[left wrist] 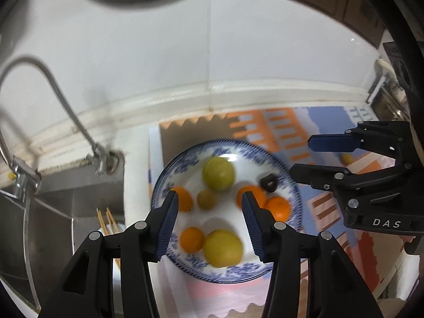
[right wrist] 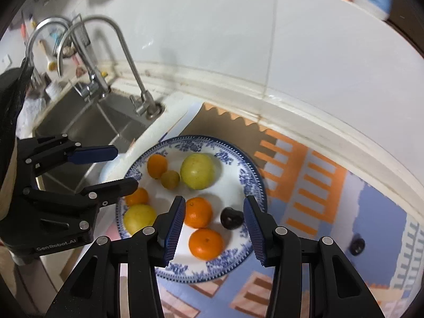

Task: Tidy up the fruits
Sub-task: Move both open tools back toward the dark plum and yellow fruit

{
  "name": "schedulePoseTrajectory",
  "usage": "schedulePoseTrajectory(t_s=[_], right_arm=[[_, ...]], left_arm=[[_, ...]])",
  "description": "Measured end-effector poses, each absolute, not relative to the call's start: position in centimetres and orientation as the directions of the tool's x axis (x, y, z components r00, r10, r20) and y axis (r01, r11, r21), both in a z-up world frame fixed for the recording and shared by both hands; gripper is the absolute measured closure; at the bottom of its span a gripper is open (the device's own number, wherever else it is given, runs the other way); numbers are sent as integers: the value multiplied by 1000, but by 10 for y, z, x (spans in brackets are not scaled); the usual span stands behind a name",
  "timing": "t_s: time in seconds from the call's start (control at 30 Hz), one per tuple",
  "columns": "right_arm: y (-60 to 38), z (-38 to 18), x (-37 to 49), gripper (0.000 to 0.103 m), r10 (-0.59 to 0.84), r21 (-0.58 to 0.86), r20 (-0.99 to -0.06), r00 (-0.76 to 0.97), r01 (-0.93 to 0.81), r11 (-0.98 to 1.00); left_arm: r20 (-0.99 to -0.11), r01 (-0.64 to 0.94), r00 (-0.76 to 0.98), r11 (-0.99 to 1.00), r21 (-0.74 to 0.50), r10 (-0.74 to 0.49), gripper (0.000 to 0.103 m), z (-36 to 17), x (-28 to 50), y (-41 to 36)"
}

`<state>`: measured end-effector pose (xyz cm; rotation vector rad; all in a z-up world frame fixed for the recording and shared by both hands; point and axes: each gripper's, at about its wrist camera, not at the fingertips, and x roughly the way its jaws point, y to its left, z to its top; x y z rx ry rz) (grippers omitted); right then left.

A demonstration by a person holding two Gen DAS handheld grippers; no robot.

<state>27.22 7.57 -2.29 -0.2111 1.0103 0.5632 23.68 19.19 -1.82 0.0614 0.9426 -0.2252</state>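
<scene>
Plate: four oranges, two large yellow-green fruits, one small one, one dark plum.
Left gripper: apart, empty.
Right gripper: apart, empty.
Mat: second plum.

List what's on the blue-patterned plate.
On the plate: four oranges, two large yellow-green fruits, one small one, one dark fruit. Gripper fingers cover part of it.

Oranges, green fruits, dark plum on blue-white plate.

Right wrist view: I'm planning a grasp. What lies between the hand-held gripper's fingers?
Two oranges and a dark fruit on the plate, in the right wrist view.
</scene>
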Motion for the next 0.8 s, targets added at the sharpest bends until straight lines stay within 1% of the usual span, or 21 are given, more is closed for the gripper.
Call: schedulePoseTrajectory(t_s=[0.17, 0.37, 0.8], right_arm=[[52, 0, 264, 56, 346, 88, -821, 454, -499, 862], [16, 19, 257, 56, 313, 72, -794, 522, -430, 900], [-69, 30, 242, 56, 216, 85, -755, 620, -234, 968]], left_arm=[[-778, 263, 598, 964, -39, -194, 52, 3, 232, 169], [-748, 329, 621, 944, -21, -234, 52, 21, 233, 138], [-726, 519, 601, 854, 37, -334, 52, 28, 249, 56]])
